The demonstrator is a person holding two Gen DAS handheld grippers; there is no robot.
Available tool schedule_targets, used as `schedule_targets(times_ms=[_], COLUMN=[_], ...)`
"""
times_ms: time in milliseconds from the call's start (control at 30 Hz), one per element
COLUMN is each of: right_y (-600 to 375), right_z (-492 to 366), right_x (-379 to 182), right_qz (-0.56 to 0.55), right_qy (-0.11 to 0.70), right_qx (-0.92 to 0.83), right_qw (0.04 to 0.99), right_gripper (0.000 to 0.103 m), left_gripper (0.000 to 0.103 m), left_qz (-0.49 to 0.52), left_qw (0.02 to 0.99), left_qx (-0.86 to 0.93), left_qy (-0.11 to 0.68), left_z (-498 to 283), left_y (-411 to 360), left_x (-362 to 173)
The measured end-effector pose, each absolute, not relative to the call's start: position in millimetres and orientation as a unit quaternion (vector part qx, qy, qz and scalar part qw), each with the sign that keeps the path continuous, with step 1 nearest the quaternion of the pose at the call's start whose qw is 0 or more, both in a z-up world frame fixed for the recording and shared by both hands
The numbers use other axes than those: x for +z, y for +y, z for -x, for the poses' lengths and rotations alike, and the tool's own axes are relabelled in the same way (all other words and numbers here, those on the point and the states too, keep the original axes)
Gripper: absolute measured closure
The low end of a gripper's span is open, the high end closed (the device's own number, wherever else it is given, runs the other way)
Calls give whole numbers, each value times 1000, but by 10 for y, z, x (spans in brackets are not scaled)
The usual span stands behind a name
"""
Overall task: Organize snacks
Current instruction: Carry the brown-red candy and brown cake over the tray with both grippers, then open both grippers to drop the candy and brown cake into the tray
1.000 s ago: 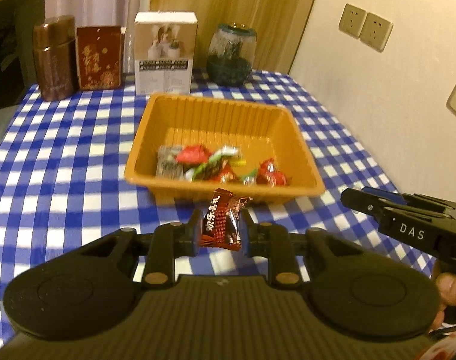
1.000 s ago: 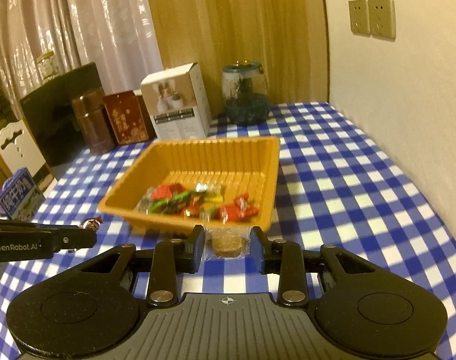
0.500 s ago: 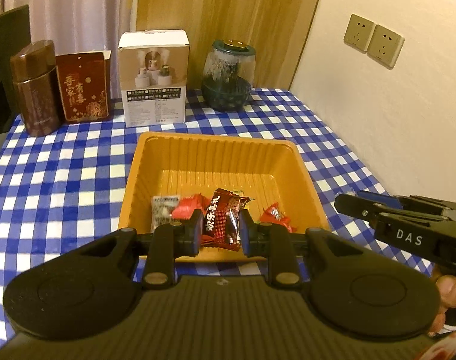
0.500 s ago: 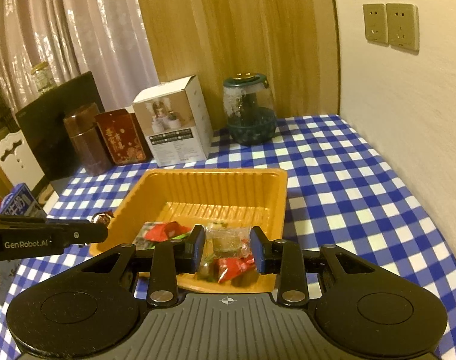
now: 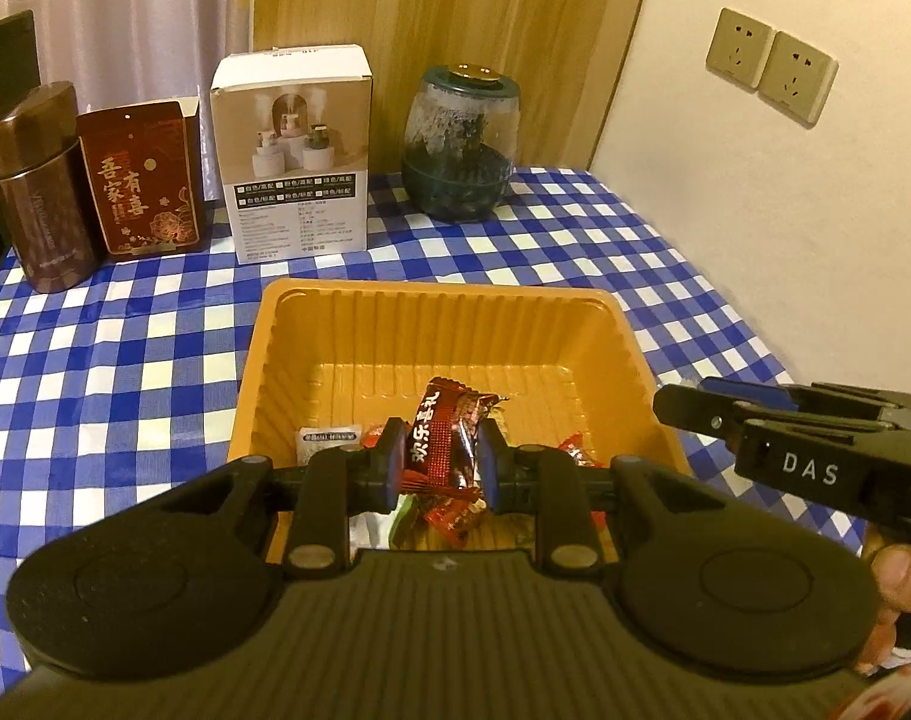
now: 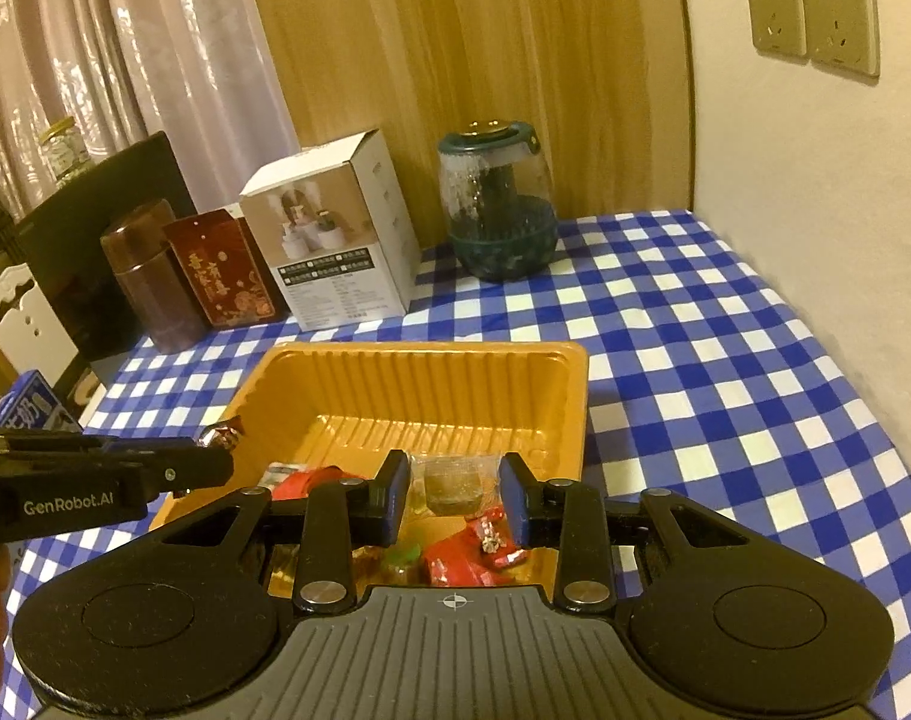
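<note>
Left claw (image 5: pixel 440 465) grips dark red candy (image 5: pixel 446 441) upright, long axis vertical

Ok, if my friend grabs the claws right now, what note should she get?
Left claw: shut on a dark red candy, held above the orange tray.
Right claw: shut on a clear-wrapped brown sweet, also above the tray.
Tray: sits on the checked table, with a pile of wrapped candies already at its near end.
Done: both pieces picked up and brought over the tray.
Left: open both claws so the pieces drop in, then check the table for more snacks; none show loose on the cloth in these views.
</note>
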State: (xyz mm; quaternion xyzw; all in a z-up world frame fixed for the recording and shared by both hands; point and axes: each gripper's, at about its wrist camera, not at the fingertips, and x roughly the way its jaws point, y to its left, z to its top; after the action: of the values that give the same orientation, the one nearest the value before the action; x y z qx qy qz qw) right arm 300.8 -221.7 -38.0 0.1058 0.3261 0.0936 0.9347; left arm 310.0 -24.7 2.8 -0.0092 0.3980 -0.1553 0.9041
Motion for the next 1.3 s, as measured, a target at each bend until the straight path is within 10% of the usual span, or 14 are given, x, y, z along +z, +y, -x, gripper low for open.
schedule_targets(times_ms=[1300], right_y=[-2245], right_z=[-3261], right_x=[-574], right_qz=[-130], right_qy=[343], right_qx=[90], right_qw=[926], right_gripper=[69], left_gripper=[63], left_qz=[11], left_qw=[907], left_qx=[-134], left_qy=[400], left_z=[-3340], left_y=[-205], left_x=[-219])
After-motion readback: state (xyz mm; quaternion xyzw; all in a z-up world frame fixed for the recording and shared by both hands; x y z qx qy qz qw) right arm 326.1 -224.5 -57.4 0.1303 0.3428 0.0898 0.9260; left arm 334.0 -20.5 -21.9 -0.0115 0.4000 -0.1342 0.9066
